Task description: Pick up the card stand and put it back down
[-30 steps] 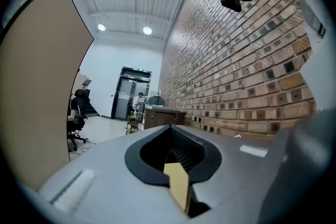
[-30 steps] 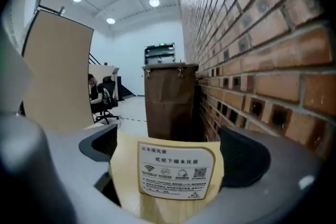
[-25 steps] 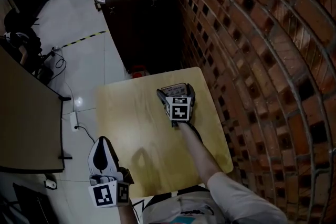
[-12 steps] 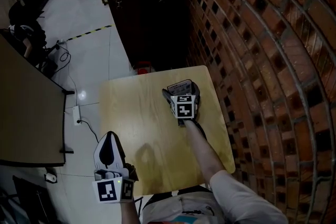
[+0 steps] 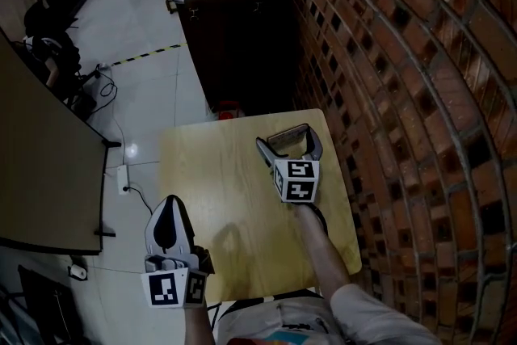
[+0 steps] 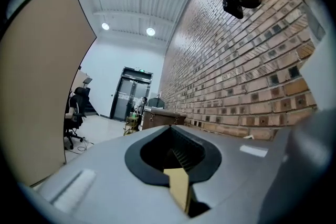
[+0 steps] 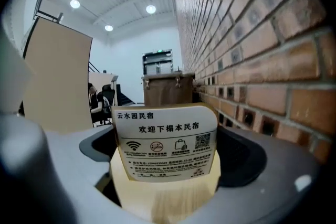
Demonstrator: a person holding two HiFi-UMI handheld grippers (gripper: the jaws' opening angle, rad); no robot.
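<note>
Right tongs: the right gripper (image 5: 287, 139) is out over the far right part of the table. Its jaws are spread wide and closed on the two sides of the stand's base. Its marker cube sits just behind them.
Left tongs: the left gripper (image 5: 168, 210) is held beyond the table's left edge, over the floor, well apart from the stand. Its jaws are brought together with only a thin slit between them and have hold of nothing.
Card stand: the light wooden card stand with a white printed card (image 7: 165, 149) sits between the right jaws. The card is upright and faces that gripper's camera. It shows rows of Chinese print, three small icons and a square code.
Stand's place: near the table's far right corner, close to the wall. Whether its base touches the tabletop cannot be told.
Table: the small square table with a pale wooden top (image 5: 214, 182) stands with its right edge next to the wall.
Wall: the red-brown brick wall (image 5: 404, 93) runs along the right side.
Beyond the table: a dark box-shaped cart with a metal rim (image 5: 230, 20) stands against the wall.
Floor: a pale glossy floor (image 5: 141, 85), with a cable lying near the table's left side.
Left side: a brown flat panel (image 5: 40, 174) stands across the floor from the table.
</note>
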